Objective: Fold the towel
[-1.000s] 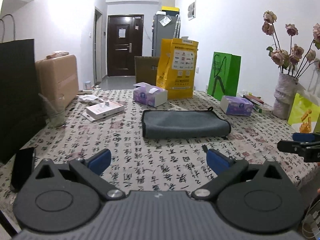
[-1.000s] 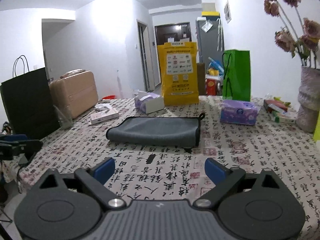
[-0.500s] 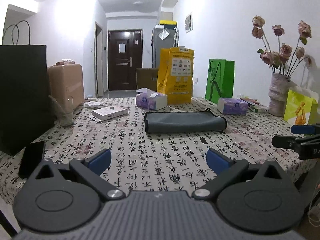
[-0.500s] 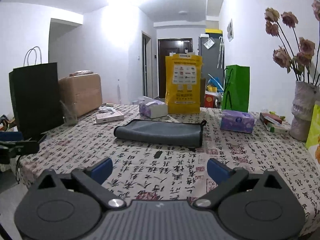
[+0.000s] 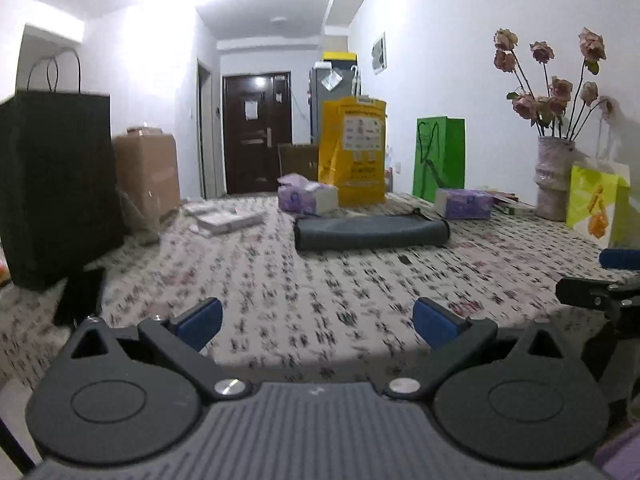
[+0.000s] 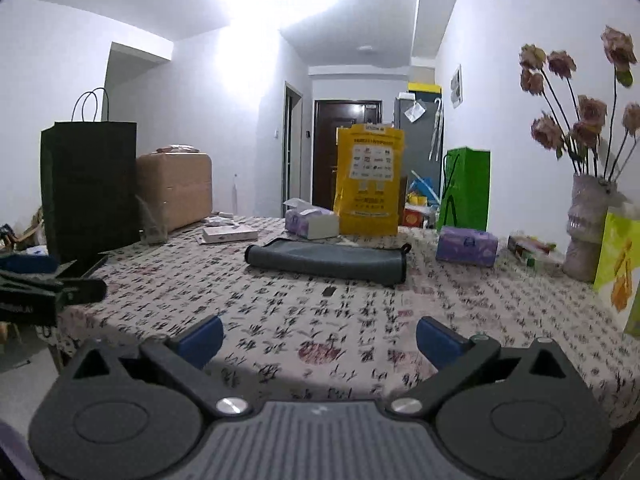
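Towel: the grey towel (image 5: 370,232) lies ahead of both grippers, well apart from them, in the middle of the patterned tablecloth (image 5: 304,300); it is a flat, long, narrow bundle.
Progress: judging by that compact shape, the folding looks done or nearly done; whether another fold is wanted cannot be told, and nothing is in hand.
Left gripper: the left gripper (image 5: 316,316) is released, its blue pads wide apart with only tablecloth between them, low near the table's near edge.
Right gripper: the right gripper (image 6: 318,338) is likewise spread and empty, the towel (image 6: 326,260) ahead and slightly to its left.
Left view only: the right gripper's fingers jut in at its right edge, and a dark flat object (image 5: 80,296) lies to its left.
Right view only: the towel's hanging loop (image 6: 406,248) shows clearly at the right-hand end, and the floor beside the table.
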### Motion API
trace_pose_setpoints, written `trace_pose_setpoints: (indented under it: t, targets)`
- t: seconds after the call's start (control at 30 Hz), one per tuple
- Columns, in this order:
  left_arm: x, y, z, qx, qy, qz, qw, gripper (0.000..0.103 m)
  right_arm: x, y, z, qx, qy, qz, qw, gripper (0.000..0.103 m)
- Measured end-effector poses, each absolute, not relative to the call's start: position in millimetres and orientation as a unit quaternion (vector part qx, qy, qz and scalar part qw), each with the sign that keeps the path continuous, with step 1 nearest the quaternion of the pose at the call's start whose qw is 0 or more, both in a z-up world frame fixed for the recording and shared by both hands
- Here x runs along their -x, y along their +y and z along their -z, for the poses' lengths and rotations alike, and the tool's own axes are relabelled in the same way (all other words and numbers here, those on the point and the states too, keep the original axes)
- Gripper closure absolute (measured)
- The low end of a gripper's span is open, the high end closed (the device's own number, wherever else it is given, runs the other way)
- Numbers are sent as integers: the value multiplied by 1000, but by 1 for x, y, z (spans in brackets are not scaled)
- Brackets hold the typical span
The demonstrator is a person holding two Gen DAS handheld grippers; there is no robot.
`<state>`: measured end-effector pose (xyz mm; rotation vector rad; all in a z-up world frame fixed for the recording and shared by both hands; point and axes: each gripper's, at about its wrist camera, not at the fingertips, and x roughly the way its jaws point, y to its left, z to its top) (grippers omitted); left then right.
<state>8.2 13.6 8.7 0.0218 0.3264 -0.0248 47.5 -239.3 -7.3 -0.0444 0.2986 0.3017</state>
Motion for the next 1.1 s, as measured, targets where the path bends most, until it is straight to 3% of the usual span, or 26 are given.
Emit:
trace_pose_setpoints:
  t: [0.37,1.1]
  targets:
    - [6,12,10,-5,204,17,979,0,-28,-234,22,20,178,-168,969,0]
    - [11,9,10,-10,201,20,979,0,-24,-236,24,11,181,-167,969,0]
